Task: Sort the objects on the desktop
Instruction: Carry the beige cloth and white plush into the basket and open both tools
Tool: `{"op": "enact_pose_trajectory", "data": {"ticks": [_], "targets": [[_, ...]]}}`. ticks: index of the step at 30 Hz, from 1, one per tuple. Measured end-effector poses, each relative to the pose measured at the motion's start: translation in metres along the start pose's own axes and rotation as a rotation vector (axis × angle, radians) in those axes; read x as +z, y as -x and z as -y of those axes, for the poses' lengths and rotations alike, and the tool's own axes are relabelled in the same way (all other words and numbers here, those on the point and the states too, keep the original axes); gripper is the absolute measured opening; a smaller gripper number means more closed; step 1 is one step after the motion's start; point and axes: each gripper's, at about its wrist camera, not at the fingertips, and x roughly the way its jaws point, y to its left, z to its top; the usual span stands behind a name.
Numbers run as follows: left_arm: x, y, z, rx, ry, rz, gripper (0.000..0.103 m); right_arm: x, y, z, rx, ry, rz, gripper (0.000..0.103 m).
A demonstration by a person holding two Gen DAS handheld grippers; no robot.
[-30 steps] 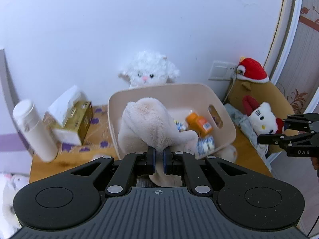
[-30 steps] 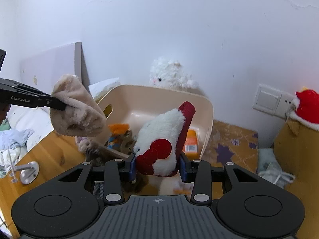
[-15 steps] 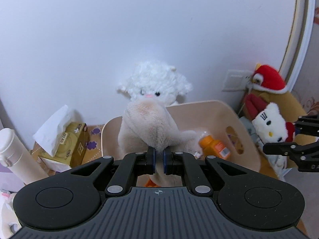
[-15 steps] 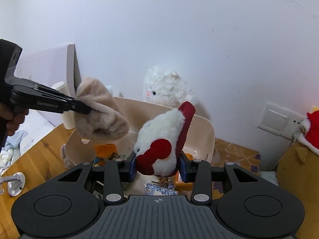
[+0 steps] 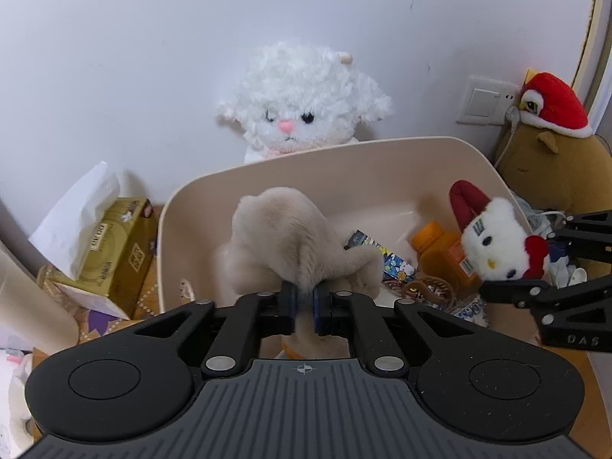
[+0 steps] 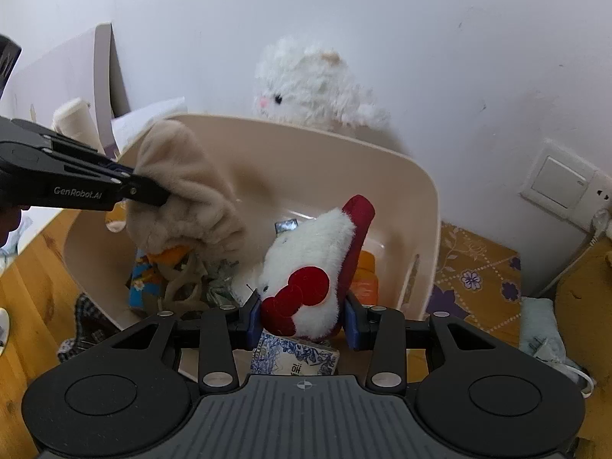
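**Both grippers holding plush toys over the beige bin**

Landmark: beige bin (image 5: 382, 160).

- Left gripper (image 5: 304, 306): jaws nearly closed, pinching a fold of the beige plush toy (image 5: 290, 237). The toy hangs above the left half of the bin interior.
- Right gripper (image 6: 302, 321): jaws partly apart, clamped on both sides of the white cat plush with red bow (image 6: 310, 267). This toy sits over the right half of the bin.
- Bin contents: an orange bottle (image 5: 436, 248) and printed packets on the floor.
- Behind the bin, against the wall: a white fluffy lamb plush (image 5: 302, 99).
- Left of the bin: a gold tissue box (image 5: 111, 252).
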Motion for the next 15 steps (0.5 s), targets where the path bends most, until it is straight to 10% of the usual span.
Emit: {"op": "enact_pose_trajectory", "data": {"ticks": [5, 9, 15], "targets": [[0.000, -0.012, -0.003, 0.012, 0.002, -0.032, 0.012, -0.001, -0.007, -0.002, -0.017, -0.014, -0.019, 0.052], [-0.001, -0.012, -0.006, 0.049, 0.009, -0.031, 0.067, -0.001, 0.000, -0.003, -0.037, -0.013, -0.004, 0.069], [0.000, -0.005, -0.009, 0.059, -0.002, -0.005, 0.077, -0.002, 0.011, 0.003, -0.049, -0.043, 0.003, 0.079]]}}
